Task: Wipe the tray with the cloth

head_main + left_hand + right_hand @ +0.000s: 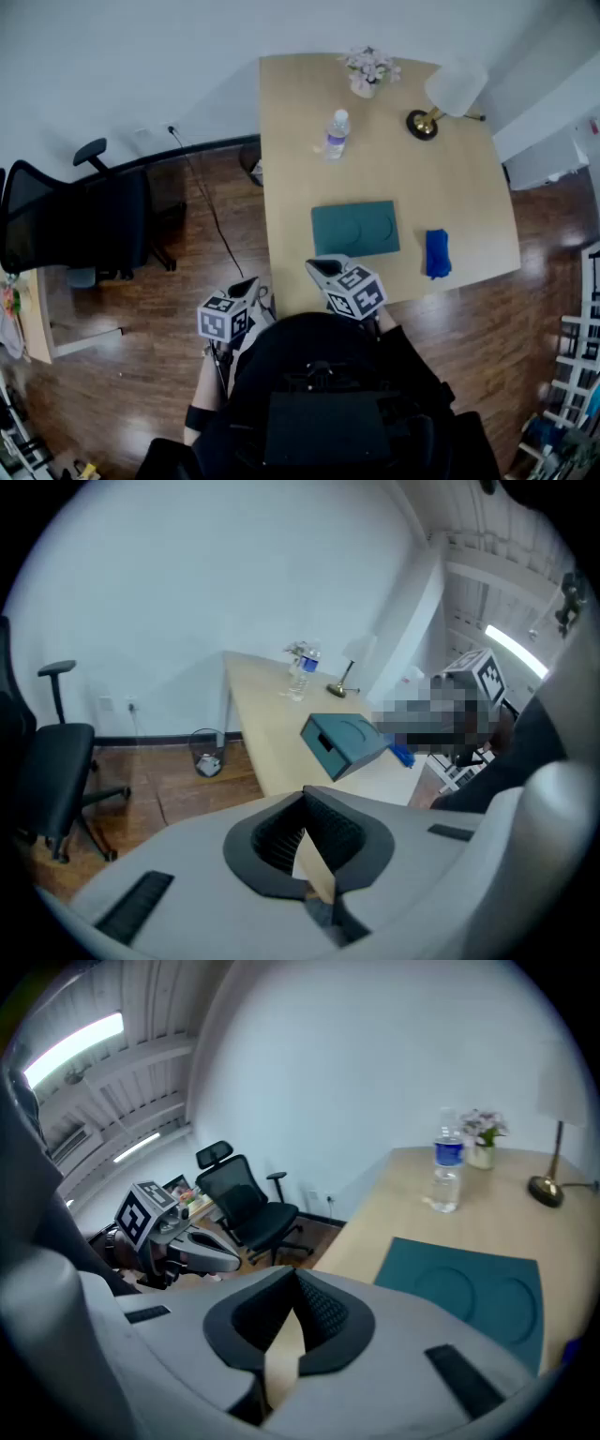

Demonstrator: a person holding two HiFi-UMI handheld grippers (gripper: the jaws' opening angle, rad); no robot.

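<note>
Head view, counts: 2 grippers, 1 table, 1 tray, 1 cloth, 1 bottle, 1 flower pot, 1 lamp, 1 office chair.
Head view, pose: I hold both grippers close to my body, both tilted down and fwd. R gripper is over the near table edge. L gripper is beside it, off the table's left edge and over the floor.
Head view, task things: teal tray lies flat just ahead of R gripper. Blue cloth sits on the table ahead and to the right of R gripper, near the tray but apart from it.
Head view, writing: b/w square markers on each gripper cube, no letters.
L gripper view, jaws: closed, nothing between them.
L gripper view, counts: 1 tray ahead and slightly right, cloth just beyond its right side, 1 bottle and 1 lamp farther ahead, 1 bin on the floor ahead-left, 1 office chair far left.
L gripper view, writing: bottle label too small to read.
R gripper view, jaws: closed, empty.
R gripper view, counts: 1 tray ahead-right, then 1 bottle, flower pot and lamp beyond it. L gripper is to the left, with the office chair behind it.
R gripper view, writing: bottle has a blue label, unreadable.
</note>
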